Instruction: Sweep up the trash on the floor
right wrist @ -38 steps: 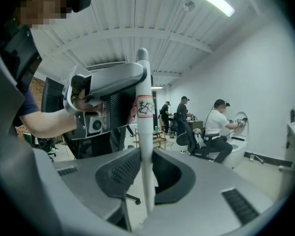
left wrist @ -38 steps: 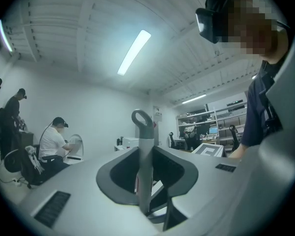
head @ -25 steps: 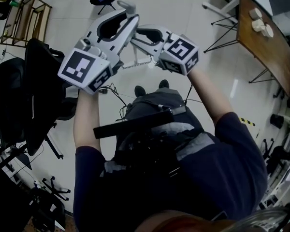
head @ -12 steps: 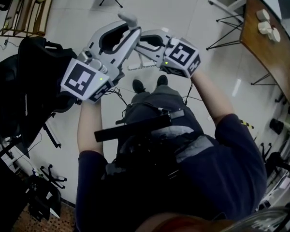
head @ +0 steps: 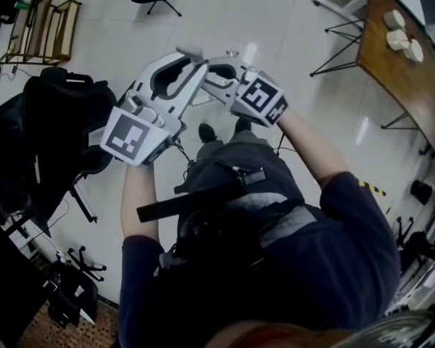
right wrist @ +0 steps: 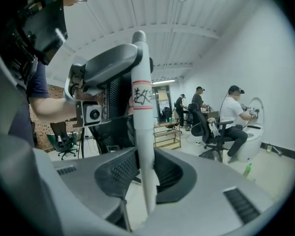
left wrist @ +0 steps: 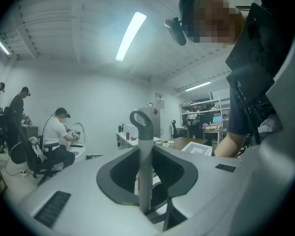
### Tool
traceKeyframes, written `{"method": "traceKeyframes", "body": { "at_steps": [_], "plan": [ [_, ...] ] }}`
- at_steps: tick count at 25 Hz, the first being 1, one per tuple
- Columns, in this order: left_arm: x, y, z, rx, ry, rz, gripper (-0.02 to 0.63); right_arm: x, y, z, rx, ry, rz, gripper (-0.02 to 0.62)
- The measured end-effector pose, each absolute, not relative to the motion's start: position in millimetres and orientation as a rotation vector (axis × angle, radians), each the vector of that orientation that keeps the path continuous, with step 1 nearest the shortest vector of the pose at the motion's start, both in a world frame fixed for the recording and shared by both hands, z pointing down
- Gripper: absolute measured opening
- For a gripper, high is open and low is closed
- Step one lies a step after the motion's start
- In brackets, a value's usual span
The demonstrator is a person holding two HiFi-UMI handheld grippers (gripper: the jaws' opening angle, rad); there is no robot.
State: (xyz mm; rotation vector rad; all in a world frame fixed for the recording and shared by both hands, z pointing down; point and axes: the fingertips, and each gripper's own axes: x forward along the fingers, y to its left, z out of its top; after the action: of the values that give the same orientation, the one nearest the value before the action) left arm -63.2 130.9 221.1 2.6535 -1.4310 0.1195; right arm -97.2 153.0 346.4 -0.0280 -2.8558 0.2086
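Both grippers have been lowered and drawn nearer the wearer's body since the earlier head view, their marker cubes now lying lower in that view, and the black office chair (head: 36, 143) has slid toward the left edge.

The left gripper (left wrist: 142, 151) is pressed together on a grey handle (left wrist: 141, 132), which stands upright between the pads and ends in a closed loop at its top. The right gripper (right wrist: 145, 154) has just been closing, and a white pole (right wrist: 142, 77) is pinched between its pads. This pole also stands upright; a red band (right wrist: 142, 107) is wrapped round it, with a black scribble just above the band.

Seen from the head camera, the two grippers are held side by side in front of the chest, their tips nearly touching above the pale floor (head: 275, 13), with the wearer's dark shoes (head: 209, 133) below them. In the right gripper view the other gripper is seen just beside the pole, at its left.

A wooden table (head: 409, 78) with small white objects (head: 399, 38) on it stands at the right of the head view, and a wooden rack (head: 47, 24) at the upper left. A seated person in a white shirt (right wrist: 233, 114) is seen across the room, and a small green bottle (right wrist: 247, 170) stands on the floor near that person's chair.
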Motion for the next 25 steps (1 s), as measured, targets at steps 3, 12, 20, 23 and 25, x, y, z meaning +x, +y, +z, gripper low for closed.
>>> {"method": "traceKeyframes", "body": {
  "at_steps": [3, 12, 20, 23, 25],
  "plan": [
    [-61, 119, 236, 2.625, -1.442, 0.133, 0.084, -93, 139, 360, -0.025, -2.846, 0.203, 0.109],
    [-74, 105, 282, 2.553, -1.357, 0.061, 0.087, -101, 130, 408, 0.115, -2.796, 0.317, 0.11],
    [-84, 100, 351, 2.516, -1.17, 0.08, 0.095, -111, 126, 476, 0.288, -2.696, 0.388, 0.109],
    [-88, 96, 383, 2.503, -1.085, 0.107, 0.098, -117, 120, 509, 0.335, -2.639, 0.398, 0.109],
    [-90, 93, 403, 2.496, -1.023, 0.123, 0.101, -120, 115, 530, 0.377, -2.6, 0.413, 0.109]
  ]
}}
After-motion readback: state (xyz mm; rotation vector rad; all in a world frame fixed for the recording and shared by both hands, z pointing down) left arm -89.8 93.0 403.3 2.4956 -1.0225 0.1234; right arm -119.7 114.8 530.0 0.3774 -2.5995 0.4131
